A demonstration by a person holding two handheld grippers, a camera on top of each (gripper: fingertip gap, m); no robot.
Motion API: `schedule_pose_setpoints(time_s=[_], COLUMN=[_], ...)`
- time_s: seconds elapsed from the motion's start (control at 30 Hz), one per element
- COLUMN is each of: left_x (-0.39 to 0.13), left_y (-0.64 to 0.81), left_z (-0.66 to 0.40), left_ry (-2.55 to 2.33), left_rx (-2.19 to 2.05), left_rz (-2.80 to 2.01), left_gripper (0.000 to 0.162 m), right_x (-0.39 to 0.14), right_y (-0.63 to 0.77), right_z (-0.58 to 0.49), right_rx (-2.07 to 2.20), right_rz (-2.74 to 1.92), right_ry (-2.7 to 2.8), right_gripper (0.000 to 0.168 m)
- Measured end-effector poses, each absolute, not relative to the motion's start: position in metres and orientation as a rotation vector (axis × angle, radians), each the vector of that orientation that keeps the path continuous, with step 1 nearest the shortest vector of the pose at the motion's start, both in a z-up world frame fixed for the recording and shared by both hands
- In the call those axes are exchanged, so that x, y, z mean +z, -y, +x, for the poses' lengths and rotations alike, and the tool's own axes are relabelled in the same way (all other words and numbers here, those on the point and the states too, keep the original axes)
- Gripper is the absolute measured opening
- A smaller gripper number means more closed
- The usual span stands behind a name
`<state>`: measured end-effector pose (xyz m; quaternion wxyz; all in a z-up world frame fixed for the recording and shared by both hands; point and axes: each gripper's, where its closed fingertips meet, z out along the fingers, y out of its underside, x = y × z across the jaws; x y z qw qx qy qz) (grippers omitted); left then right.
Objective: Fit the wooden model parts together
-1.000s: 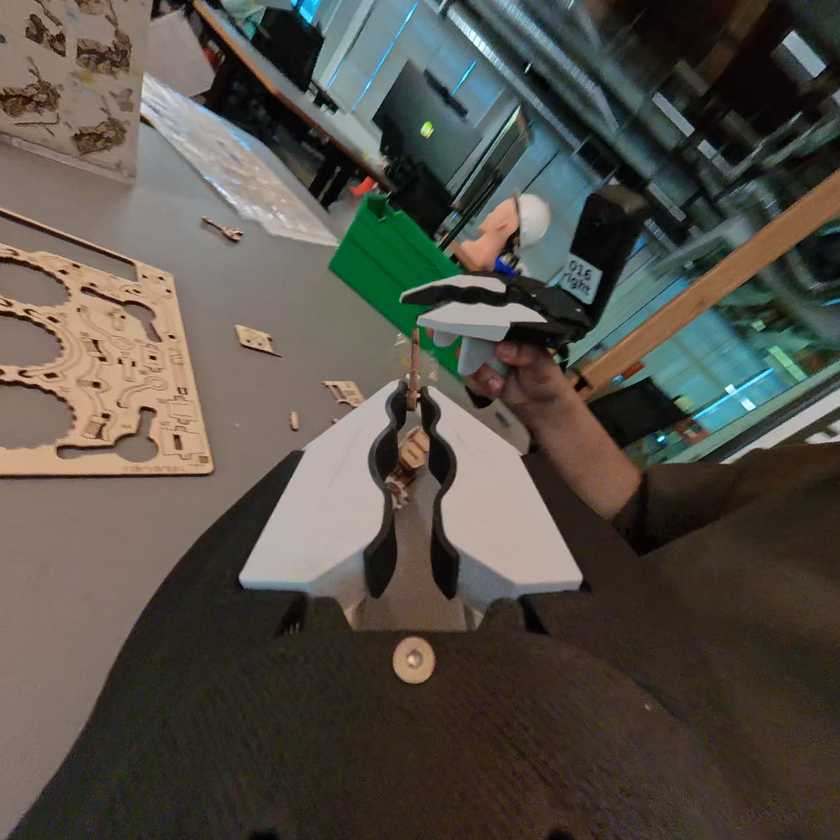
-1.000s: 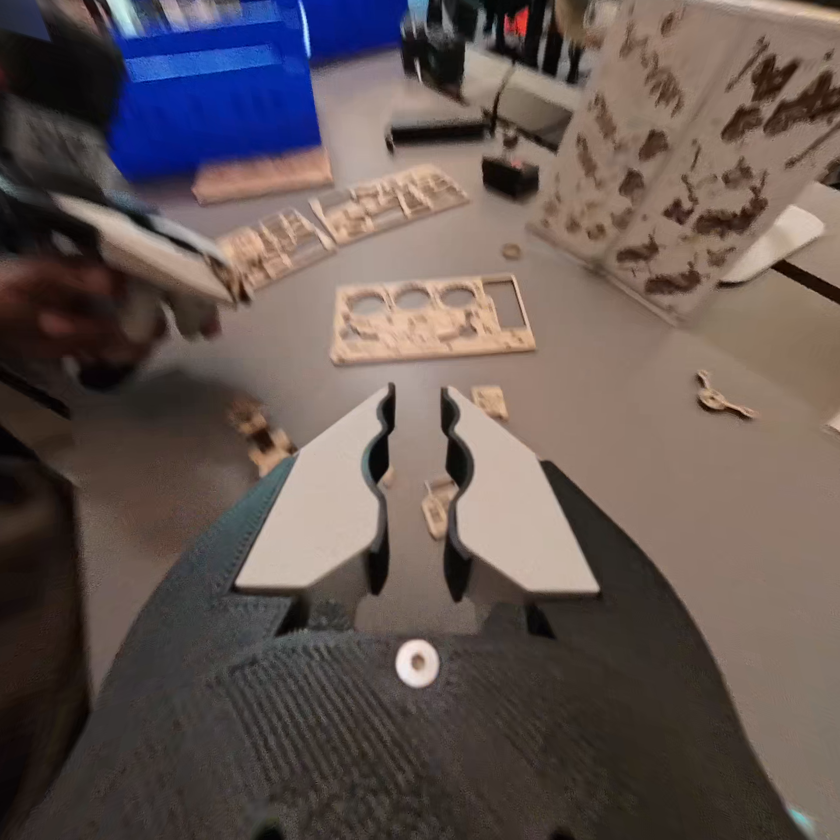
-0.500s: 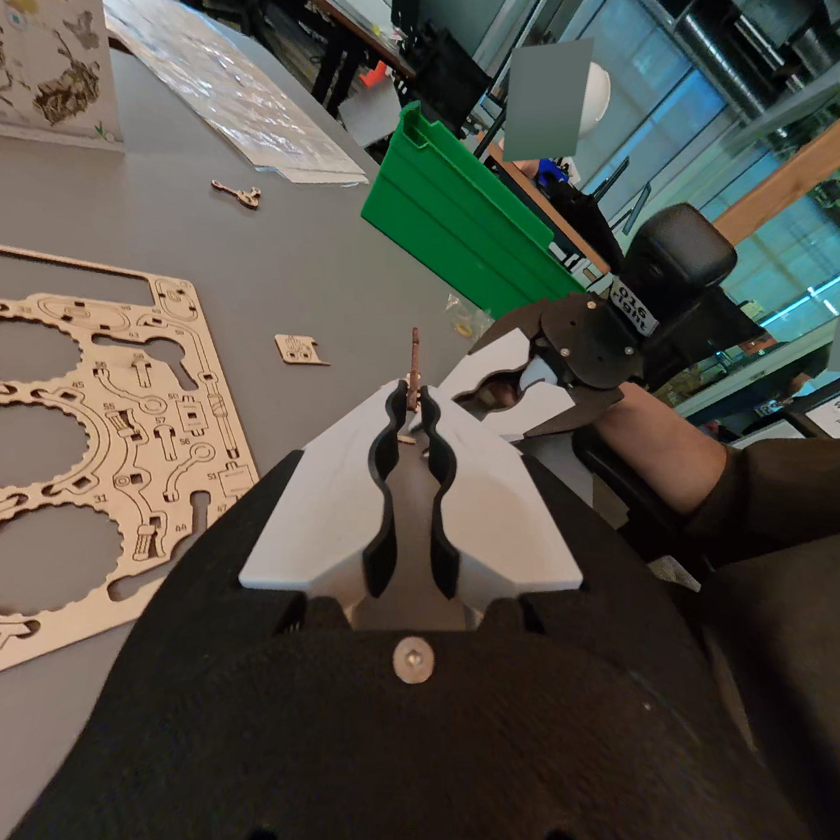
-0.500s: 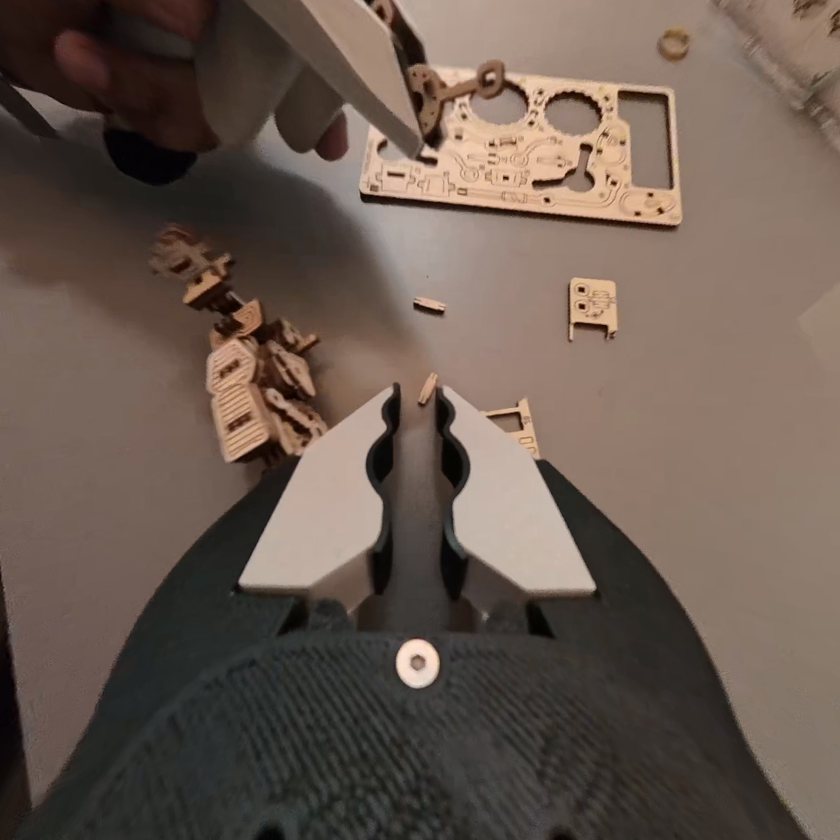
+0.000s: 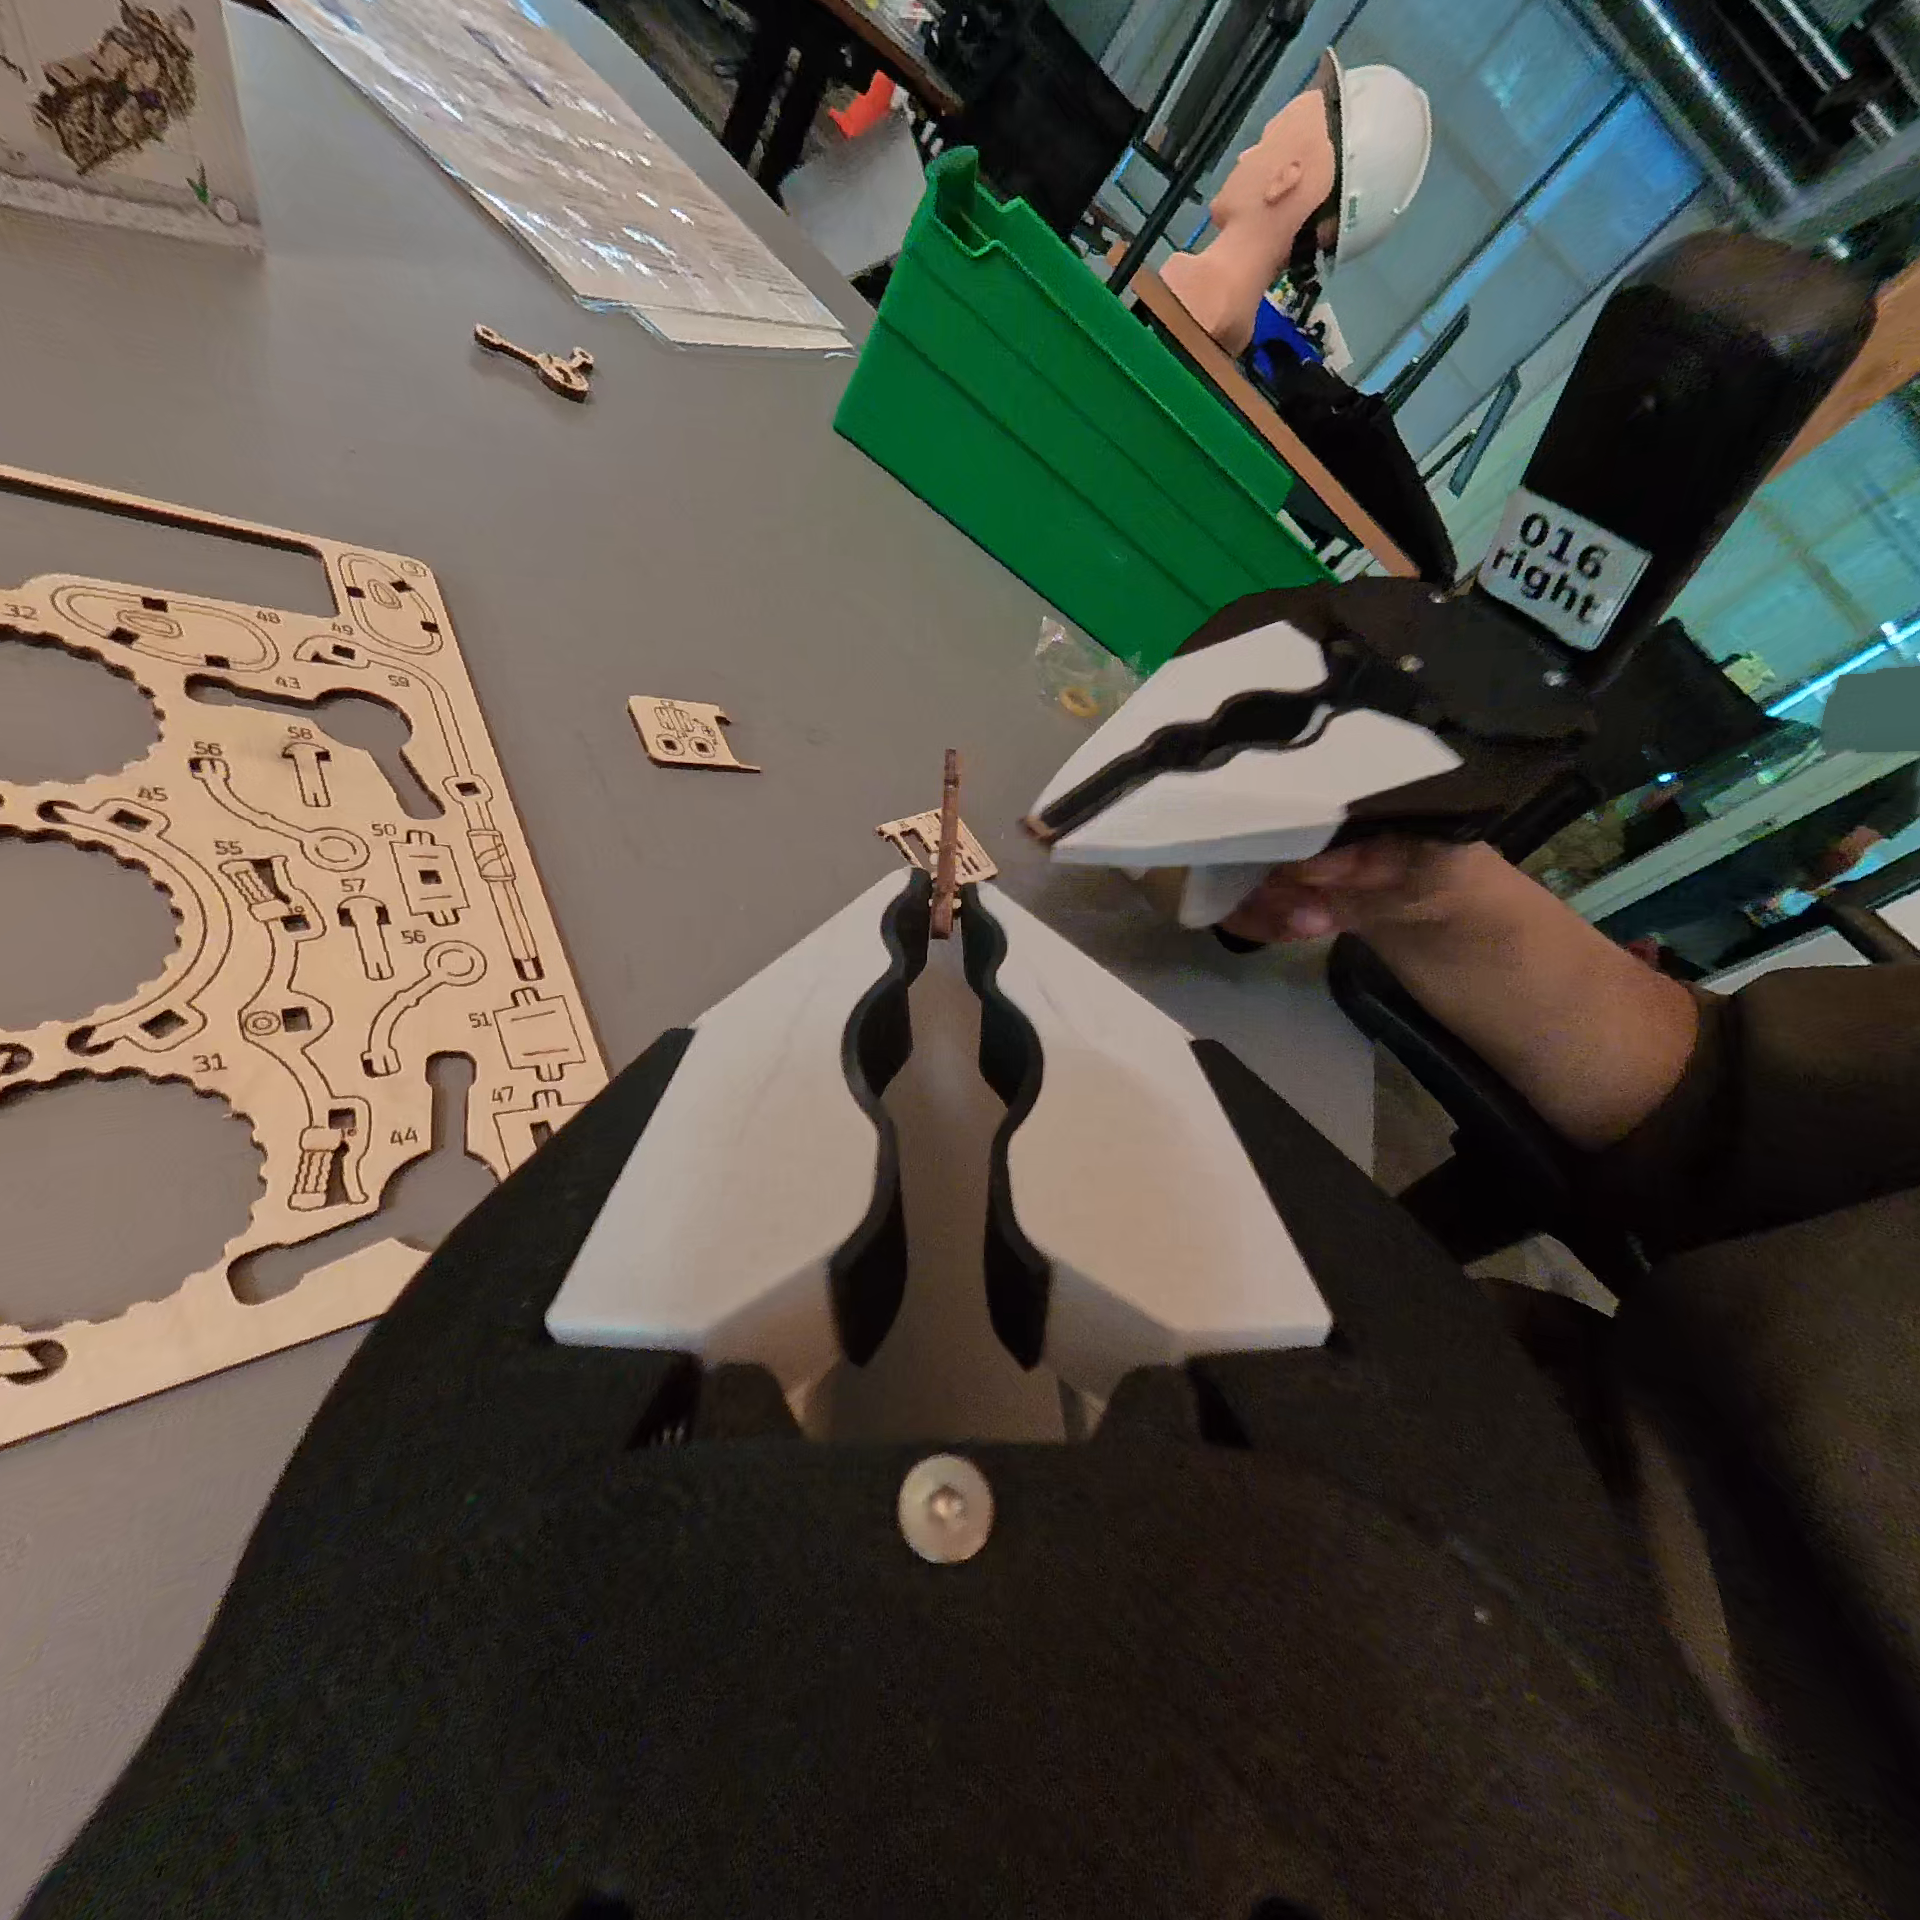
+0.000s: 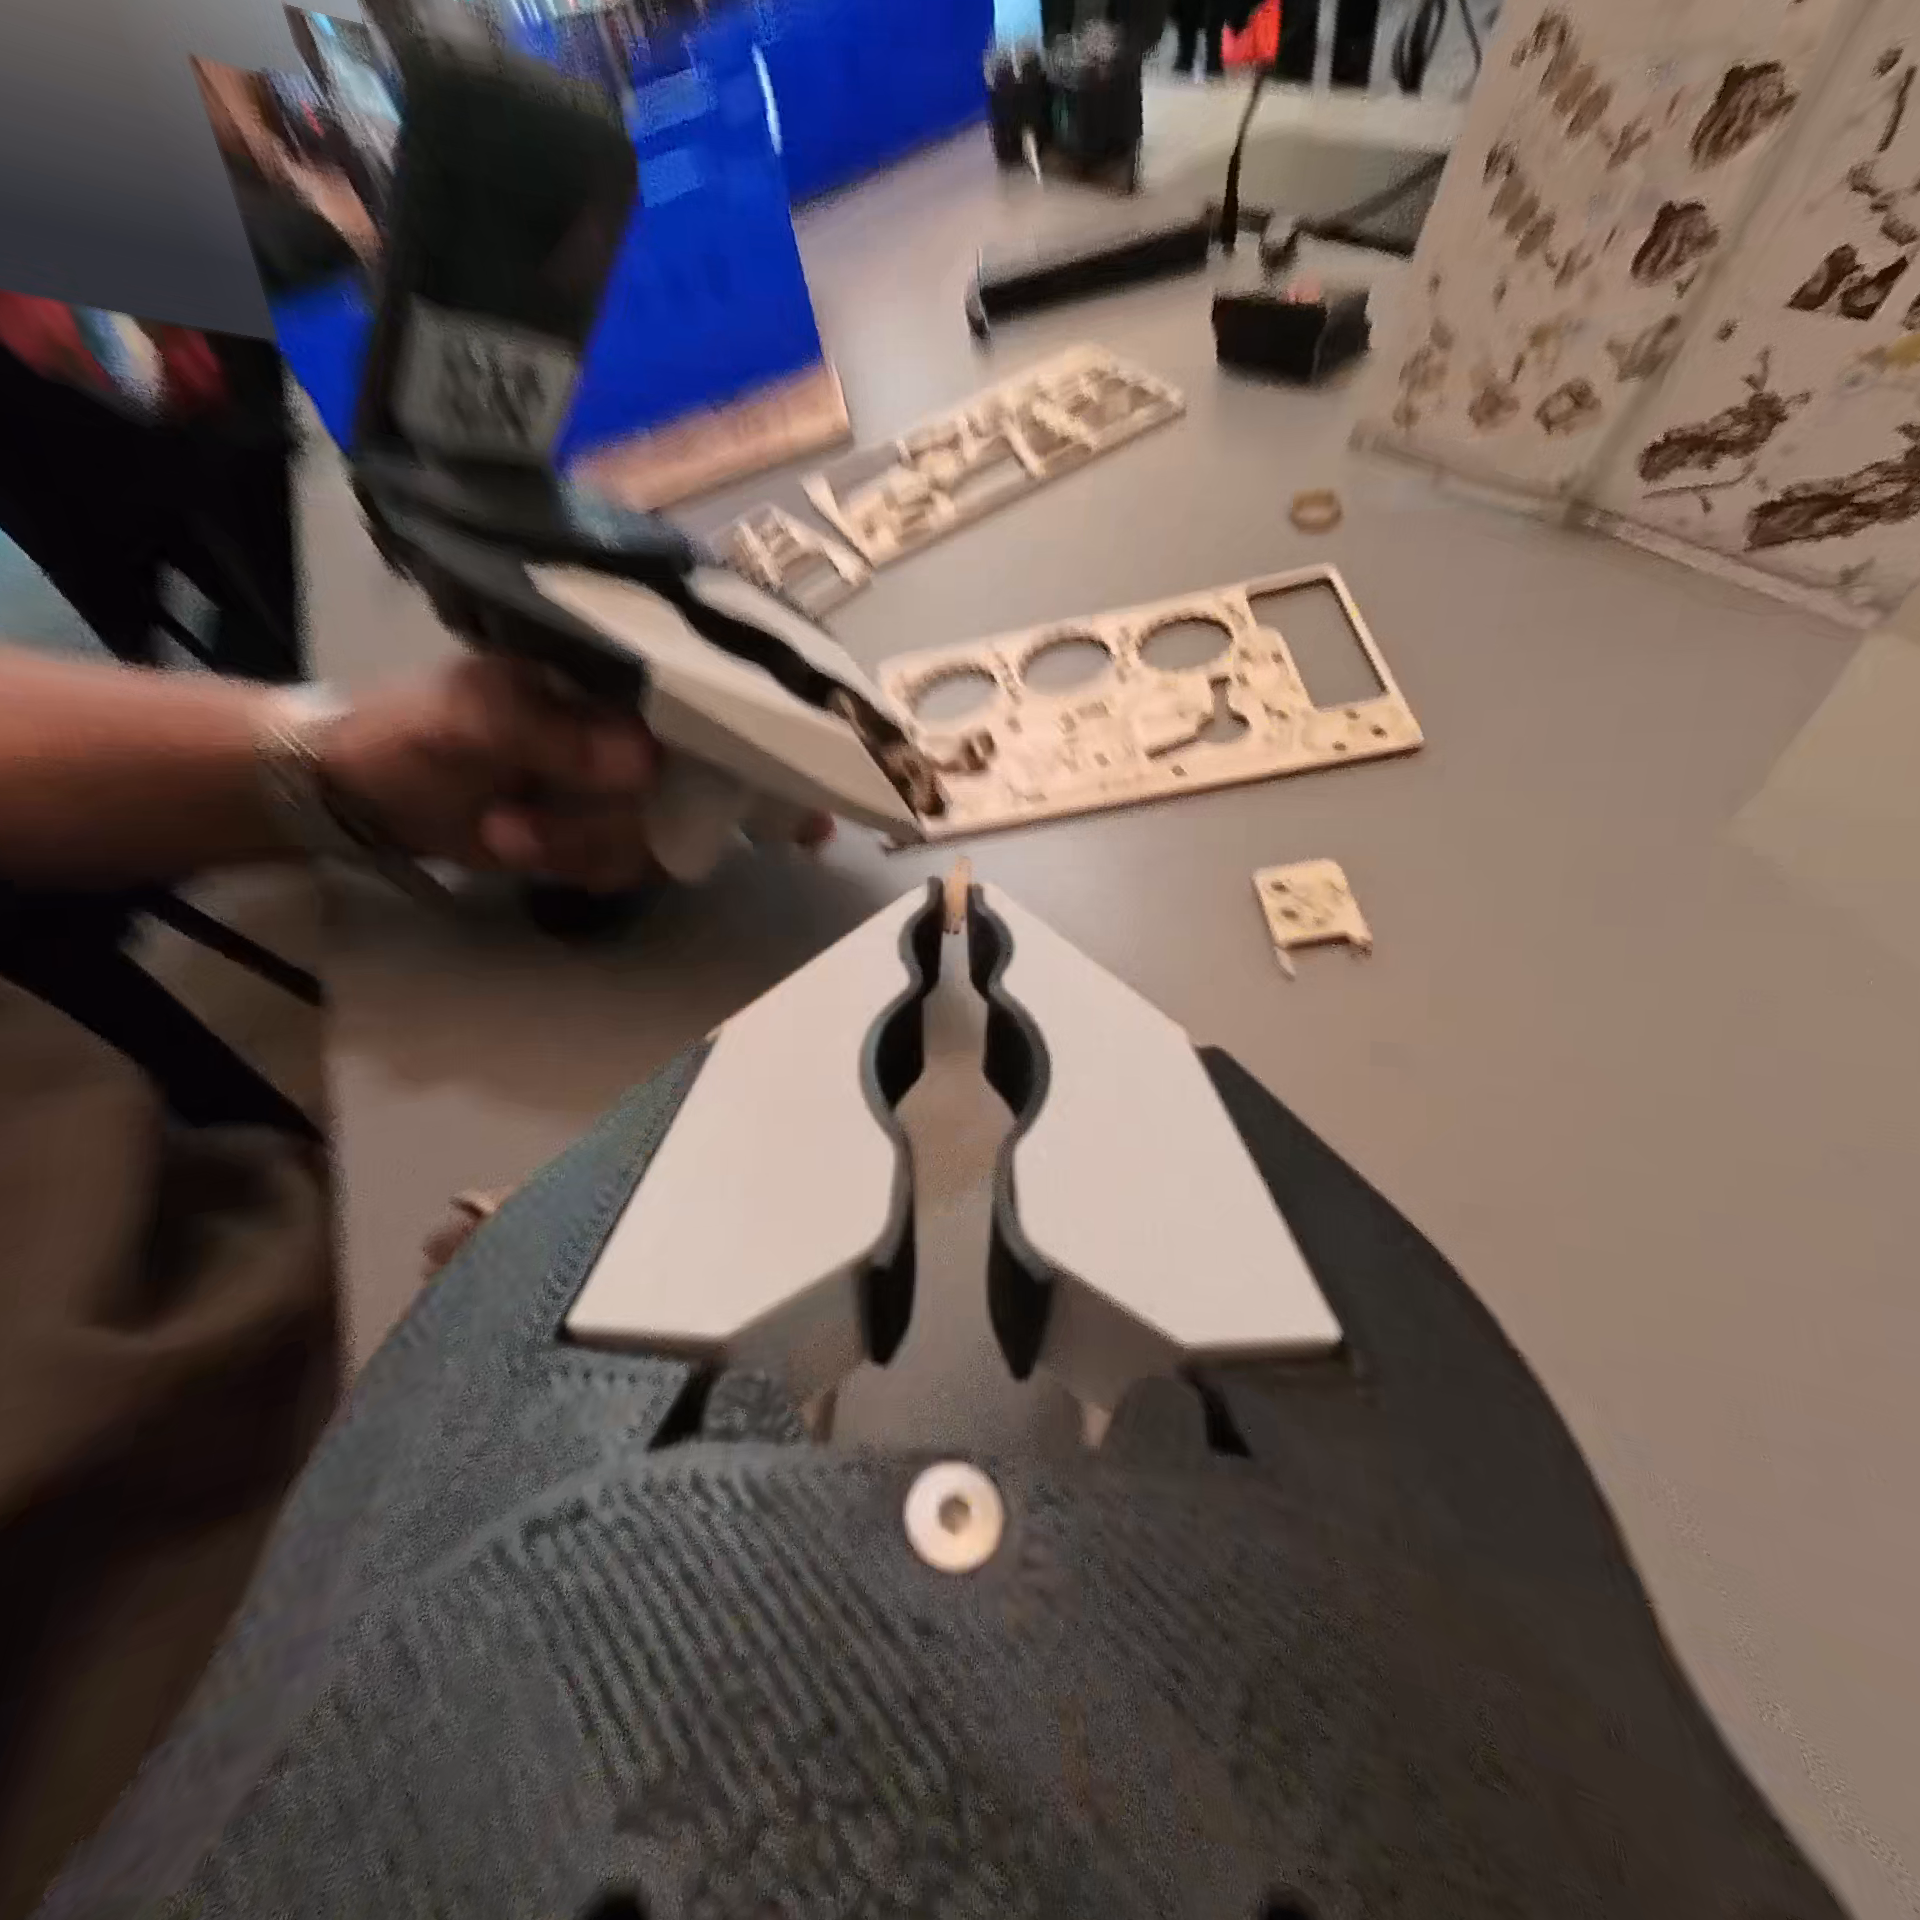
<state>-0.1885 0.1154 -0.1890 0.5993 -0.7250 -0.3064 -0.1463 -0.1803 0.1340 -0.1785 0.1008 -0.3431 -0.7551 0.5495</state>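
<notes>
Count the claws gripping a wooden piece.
2. The left claw pinches a thin dark strip at its tips; the right claw pinches a small pale peg. Neither is hidden.

Left tool (image 5: 943,906): white wavy-edged fingers (image 5: 769,1132), black textured body, silver screw (image 5: 943,1507).

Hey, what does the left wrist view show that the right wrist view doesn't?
Only the left wrist view shows the green bin, the mannequin head with a white hard hat and a key-shaped wooden piece on the table.

Only the right wrist view shows the blue panel, more wooden sheets farther back and a small ring.

Both show the wooden sheet with round cutouts, the small square wooden piece, and each hand-held gripper shut on a small part: the left hand-held gripper on a thin wooden part, the right hand-held gripper on a small peg.
</notes>
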Motion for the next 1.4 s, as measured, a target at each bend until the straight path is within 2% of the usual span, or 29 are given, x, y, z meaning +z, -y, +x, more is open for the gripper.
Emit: schedule_pose_setpoints(time_s=[0.03, 0.37, 1.4], left_x=[-0.188, -0.176, -0.17], left_y=[-0.115, -0.117, -0.124], left_z=[-0.189, -0.183, -0.167], left_ry=[0.703, 0.436, 0.164], left_rx=[-0.313, 0.131, 0.431], left_rz=[-1.686, -1.801, -1.82], left_gripper=[0.003, 0.003, 0.006], right_x=[-0.167, -0.151, -0.154], right_y=[-0.13, -0.124, -0.124], right_z=[-0.179, -0.178, -0.175], right_rx=[1.743, 2.184, 2.378], right_rz=[-1.072, -1.455, -1.648], right_ry=[2.183, 2.025, 1.994], right_gripper=[0.003, 0.003, 0.003])
